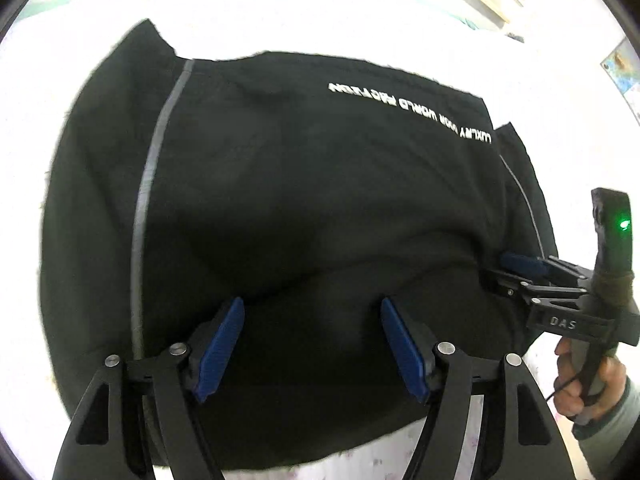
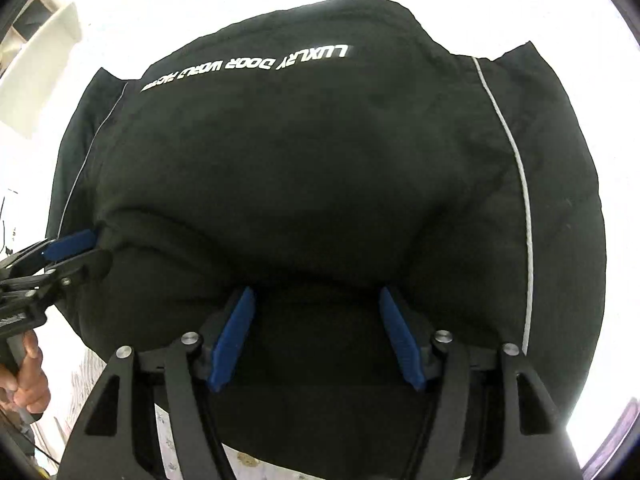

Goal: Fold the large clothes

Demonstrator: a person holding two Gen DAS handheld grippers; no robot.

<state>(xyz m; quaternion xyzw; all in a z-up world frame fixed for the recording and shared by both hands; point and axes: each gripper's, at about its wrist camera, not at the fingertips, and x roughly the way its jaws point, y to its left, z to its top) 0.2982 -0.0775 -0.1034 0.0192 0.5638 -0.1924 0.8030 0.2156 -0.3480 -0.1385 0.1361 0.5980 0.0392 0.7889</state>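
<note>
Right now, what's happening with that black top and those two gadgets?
A person is folding a black sweatshirt with white lettering on a white-covered surface. The left hand-held gripper and the right hand-held gripper both stand open over its near folded edge, gripping nothing.

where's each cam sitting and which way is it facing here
Left wrist: sits on the left gripper, looking steeply down along its open jaws at the black garment on the white bed surface; the right gripper and the hand holding it show at the right edge.
Right wrist: sits on the right gripper, facing down at the same garment; the left gripper and its hand show at the left edge.
Shared: the garment, its white lettering, and each other's gripper.
</note>
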